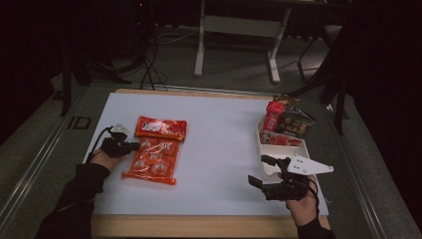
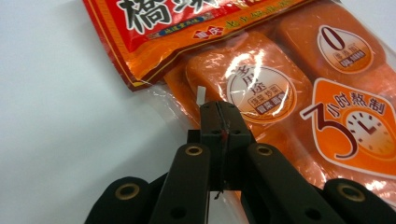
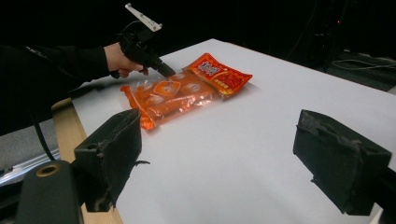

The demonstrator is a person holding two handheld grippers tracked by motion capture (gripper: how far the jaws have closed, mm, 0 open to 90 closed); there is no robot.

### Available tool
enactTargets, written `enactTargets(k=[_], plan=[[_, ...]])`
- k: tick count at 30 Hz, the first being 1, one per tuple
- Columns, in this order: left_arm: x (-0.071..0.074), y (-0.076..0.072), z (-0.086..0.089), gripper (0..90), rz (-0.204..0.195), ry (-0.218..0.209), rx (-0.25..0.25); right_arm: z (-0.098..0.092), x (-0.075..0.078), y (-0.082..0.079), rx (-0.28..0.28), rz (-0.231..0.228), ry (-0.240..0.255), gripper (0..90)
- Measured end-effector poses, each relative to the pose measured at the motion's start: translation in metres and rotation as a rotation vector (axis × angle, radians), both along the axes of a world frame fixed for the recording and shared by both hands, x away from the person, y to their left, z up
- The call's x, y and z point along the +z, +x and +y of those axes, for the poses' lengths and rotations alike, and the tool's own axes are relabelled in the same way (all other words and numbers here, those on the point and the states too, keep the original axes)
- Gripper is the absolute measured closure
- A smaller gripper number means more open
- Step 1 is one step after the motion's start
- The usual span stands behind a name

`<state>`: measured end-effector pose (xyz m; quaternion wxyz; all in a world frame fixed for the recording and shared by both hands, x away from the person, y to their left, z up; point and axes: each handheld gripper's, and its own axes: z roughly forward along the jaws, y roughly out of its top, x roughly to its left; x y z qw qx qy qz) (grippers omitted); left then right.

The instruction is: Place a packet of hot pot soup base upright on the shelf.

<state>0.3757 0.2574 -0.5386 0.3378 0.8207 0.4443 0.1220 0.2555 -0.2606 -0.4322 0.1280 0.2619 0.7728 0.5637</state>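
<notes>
Left claw is pinched shut, jaws pressed together right at the near-left edge of the orange snack pack. In the left gripper view a sliver of clear film sticks up just past the tips, so it looks like only the thin seal edge is caught, if anything; can't tell for sure that plastic is between the pads.

Risks, as a judgement:
- The grip is on the film margin only, so the pack could slip out on a lift or drag. Glossy wrapper, heavy-looking portions inside.
- The film could stretch or tear at the pinch point if pulled hard.
- The pack hangs long from one edge, so it may swing or fold and hit the bench if lifted.
- If the claw closed on nothing, pulling away leaves the pack where it is.

Right claw is wide open and holds nothing. It hovers near the front right of the bench, just beside the white tray with other snack packets at its far end. It is well apart from the orange pack.

The pack lies flat on the left half of the white bench, red header end away from the person. The left claw touches its left edge around the middle. In the right gripper view the left hand angles the claw down onto that edge.
</notes>
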Motion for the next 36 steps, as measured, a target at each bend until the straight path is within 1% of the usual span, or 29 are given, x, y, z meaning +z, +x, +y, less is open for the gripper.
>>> enactTargets(k=[1,4,5,9,11,13,15,19,24,26,29,31,34,35,36], plan=[[0.0,0.0,-0.004,90.0,0.0,0.004,-0.015,0.0,0.0,0.0,-0.001,-0.001,0.0,15.2],[0.001,-0.001,-0.017,90.0,0.002,0.005,-0.037,-0.002,0.001,-0.001,-0.004,-0.004,0.005,15.3],[0.001,-0.001,-0.022,90.0,0.008,-0.001,-0.043,-0.002,0.002,-0.001,-0.004,-0.004,0.006,15.3],[0.001,-0.004,-0.037,90.0,0.006,-0.003,-0.08,-0.003,0.002,-0.001,-0.005,-0.002,0.009,15.2],[0.001,-0.005,-0.046,90.0,0.003,-0.003,-0.093,-0.003,0.002,-0.001,-0.004,-0.002,0.01,15.3],[0.001,-0.006,-0.054,90.0,0.009,-0.006,-0.103,-0.003,0.001,-0.001,-0.005,-0.006,0.006,15.2],[0.002,-0.008,-0.063,90.0,0.012,0.0,-0.128,-0.003,0.001,0.0,-0.005,-0.006,0.006,15.3],[0.003,-0.011,-0.082,90.0,0.016,-0.004,-0.175,-0.004,0.001,0.0,-0.006,-0.006,0.006,15.2],[0.003,-0.013,-0.1,90.0,0.023,-0.011,-0.202,-0.005,0.001,-0.001,-0.009,-0.006,0.009,15.2],[0.004,-0.015,-0.107,90.0,0.026,-0.006,-0.225,-0.005,0.001,-0.001,-0.009,-0.004,0.011,15.2],[0.004,-0.018,-0.115,90.0,0.025,-0.008,-0.248,-0.006,0.001,-0.001,-0.009,-0.002,0.011,15.2],[0.004,-0.02,-0.118,90.0,0.01,-0.002,-0.26,-0.006,0.001,-0.001,-0.006,-0.004,0.011,15.3],[0.005,-0.02,-0.114,90.0,0.012,-0.016,-0.266,-0.006,0.002,-0.001,-0.007,-0.005,0.01,15.2],[0.006,-0.022,-0.111,90.0,0.017,-0.017,-0.272,-0.006,0.002,-0.001,-0.007,-0.005,0.011,15.3],[0.008,-0.025,-0.109,90.0,0.011,-0.011,-0.278,-0.007,0.002,-0.001,-0.009,-0.006,0.013,15.2]])
